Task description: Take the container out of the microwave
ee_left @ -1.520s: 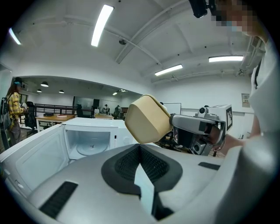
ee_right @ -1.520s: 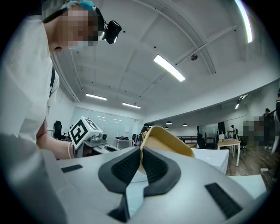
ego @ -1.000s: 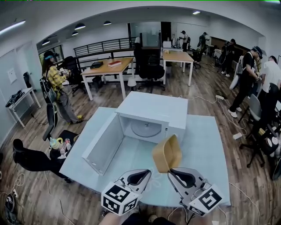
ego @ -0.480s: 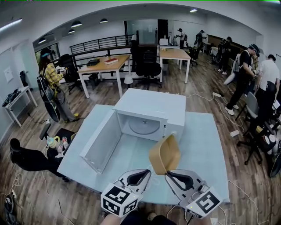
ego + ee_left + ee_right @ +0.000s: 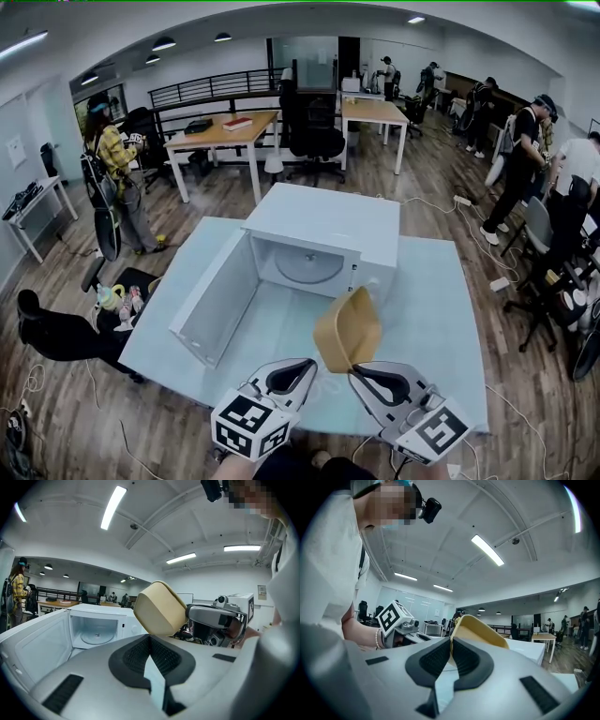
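Our right tongs (image 5: 353, 368) pinch the tilted container (image 5: 347, 328) by its rim; the left tongs (image 5: 313, 364) sit closed, empty. We should level it, then lower it onto the bench (image 5: 433, 309) at one o'clock.

Nothing to read out here, not one clear word or number. In the right gripper view, left of the jaws, the marker cube (image 5: 393, 617) shows only black-and-white squares. In the left gripper view, the microwave (image 5: 127, 626) ahead of the jaws bears no legible brand, and the wall notice (image 5: 261, 591) up to the right is too small.
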The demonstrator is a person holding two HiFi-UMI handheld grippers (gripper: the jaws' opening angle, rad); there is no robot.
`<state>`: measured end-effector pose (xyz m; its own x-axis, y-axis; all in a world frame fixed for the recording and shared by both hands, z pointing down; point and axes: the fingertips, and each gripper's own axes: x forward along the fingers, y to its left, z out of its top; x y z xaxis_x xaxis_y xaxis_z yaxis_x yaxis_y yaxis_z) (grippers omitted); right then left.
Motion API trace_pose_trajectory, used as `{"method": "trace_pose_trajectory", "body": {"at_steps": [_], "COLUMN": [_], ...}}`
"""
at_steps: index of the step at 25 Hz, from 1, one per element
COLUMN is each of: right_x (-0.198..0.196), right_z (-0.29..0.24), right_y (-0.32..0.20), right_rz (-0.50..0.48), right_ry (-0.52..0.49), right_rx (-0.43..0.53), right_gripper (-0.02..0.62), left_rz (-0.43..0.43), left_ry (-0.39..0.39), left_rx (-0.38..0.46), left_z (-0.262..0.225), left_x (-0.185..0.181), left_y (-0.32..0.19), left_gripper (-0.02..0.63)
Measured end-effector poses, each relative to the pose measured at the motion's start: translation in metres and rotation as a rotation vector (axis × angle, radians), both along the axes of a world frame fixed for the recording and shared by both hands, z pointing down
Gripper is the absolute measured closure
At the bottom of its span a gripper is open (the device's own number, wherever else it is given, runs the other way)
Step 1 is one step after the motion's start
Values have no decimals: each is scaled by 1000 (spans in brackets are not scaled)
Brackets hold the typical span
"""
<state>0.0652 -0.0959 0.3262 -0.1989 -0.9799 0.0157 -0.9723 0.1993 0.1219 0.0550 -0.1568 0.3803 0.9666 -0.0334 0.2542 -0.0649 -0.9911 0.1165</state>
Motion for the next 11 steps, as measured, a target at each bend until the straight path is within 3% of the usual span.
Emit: {"method": "trace_pose_trajectory", "body": {"at_steps": [11], "right_x": [-2], "right_z": [11], "right_y": [-12], "right_rz": [-14], "right_ry": [1], "right_rx": [-39], "right_gripper": [569], "left_rz": [6], "left_ry": [-26], "left_rx": [-21], "left_z": [12], "left_x": [-1], "left_y": [-11], "left_gripper": [595]}}
